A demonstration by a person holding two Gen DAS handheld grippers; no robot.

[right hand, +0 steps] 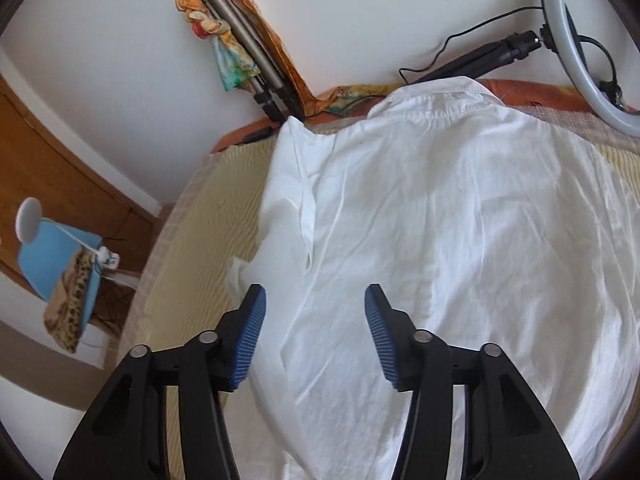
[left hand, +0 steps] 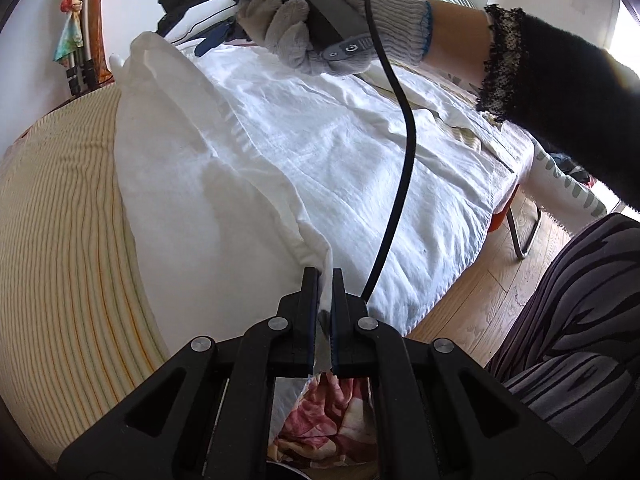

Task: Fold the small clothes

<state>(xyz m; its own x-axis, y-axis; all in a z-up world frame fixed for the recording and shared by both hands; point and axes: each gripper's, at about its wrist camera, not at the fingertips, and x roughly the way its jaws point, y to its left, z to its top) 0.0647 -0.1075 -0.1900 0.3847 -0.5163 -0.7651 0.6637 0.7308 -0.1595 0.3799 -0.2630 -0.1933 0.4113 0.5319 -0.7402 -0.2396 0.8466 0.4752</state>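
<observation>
A white collared shirt point(right hand: 440, 208) lies spread flat on a striped yellow bed cover point(right hand: 200, 216), collar at the far end. My right gripper point(right hand: 314, 296) is open, its blue pads point(right hand: 252, 336) apart, hovering above the shirt's left side. In the left wrist view my left gripper point(left hand: 326, 276) is shut on a white edge of the shirt point(left hand: 320, 152) and holds it lifted, so a fold of cloth rises from the bed. The gloved hand point(left hand: 320, 28) holding the right gripper shows above the shirt, with a black cable point(left hand: 404, 168) hanging down.
A tripod with a colourful cloth point(right hand: 236, 44) leans on the wall behind the bed. A ring light point(right hand: 588, 40) stands at the far right. A blue stool point(right hand: 60, 264) sits left of the bed. Wooden floor point(left hand: 492, 296) and a folding chair leg lie right.
</observation>
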